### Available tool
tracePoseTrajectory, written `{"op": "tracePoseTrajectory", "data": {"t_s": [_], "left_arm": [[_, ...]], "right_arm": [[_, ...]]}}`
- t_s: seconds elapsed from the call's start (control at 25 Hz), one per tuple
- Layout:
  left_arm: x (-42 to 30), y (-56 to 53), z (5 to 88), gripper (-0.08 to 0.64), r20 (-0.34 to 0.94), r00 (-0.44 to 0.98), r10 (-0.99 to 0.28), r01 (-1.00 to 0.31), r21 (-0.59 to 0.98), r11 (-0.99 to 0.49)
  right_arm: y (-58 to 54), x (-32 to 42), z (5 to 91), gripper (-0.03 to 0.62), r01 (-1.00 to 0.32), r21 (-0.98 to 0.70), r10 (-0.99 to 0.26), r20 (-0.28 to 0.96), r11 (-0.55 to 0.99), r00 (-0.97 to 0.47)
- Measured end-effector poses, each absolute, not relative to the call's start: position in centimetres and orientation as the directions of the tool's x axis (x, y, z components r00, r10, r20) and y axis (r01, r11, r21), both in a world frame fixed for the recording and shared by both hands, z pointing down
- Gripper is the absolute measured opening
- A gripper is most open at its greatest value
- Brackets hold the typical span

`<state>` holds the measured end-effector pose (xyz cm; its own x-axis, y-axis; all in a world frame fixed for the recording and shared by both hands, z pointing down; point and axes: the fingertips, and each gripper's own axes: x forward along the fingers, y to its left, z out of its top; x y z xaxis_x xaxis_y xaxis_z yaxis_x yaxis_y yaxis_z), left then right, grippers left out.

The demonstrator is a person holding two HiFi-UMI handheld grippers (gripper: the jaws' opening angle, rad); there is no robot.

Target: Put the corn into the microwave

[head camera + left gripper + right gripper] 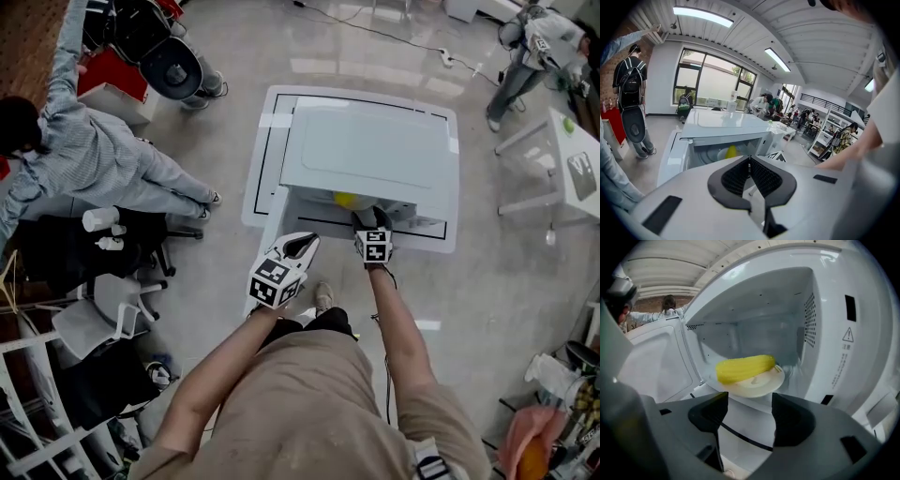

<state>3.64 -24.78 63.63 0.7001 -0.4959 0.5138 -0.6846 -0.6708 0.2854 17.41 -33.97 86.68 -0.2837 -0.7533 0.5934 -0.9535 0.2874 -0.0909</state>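
The yellow corn [744,367] lies on a white plate [765,384] inside the white microwave [825,333], whose door [654,364] stands swung open to the left. My right gripper [750,411] is just outside the cavity with its jaws open and nothing between them; the corn is a short way beyond the tips. In the head view the right gripper [373,223] is at the microwave's [370,150] front opening, where the corn [345,200] peeks out. My left gripper [300,247] hangs back to the left, shut and empty. From the left gripper [749,161] view the corn [731,151] shows inside the microwave [724,125].
The microwave stands on a low white table [262,178]. A person in a striped shirt [89,155] leans at the left beside office chairs [112,300]. Another white table [574,159] stands at the right, with a person [525,52] behind it.
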Motion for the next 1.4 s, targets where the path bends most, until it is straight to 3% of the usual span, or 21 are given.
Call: {"op": "tracePoseTrajectory", "data": {"t_s": [1.12, 1.4], "left_arm": [[1.3, -22.2, 62.1, 0.003, 0.509, 0.676, -0.533, -0.708, 0.248, -0.661], [0.3, -20.7, 58.9, 0.003, 0.421, 0.730, -0.539, -0.671, 0.291, -0.682]], "right_arm": [[-38.8, 16.0, 85.5, 0.278, -0.942, -0.084, -0.737, 0.602, 0.325, -0.308], [-30.9, 12.1, 76.7, 0.276, -0.863, -0.174, -0.698, 0.523, 0.474, -0.489]]}}
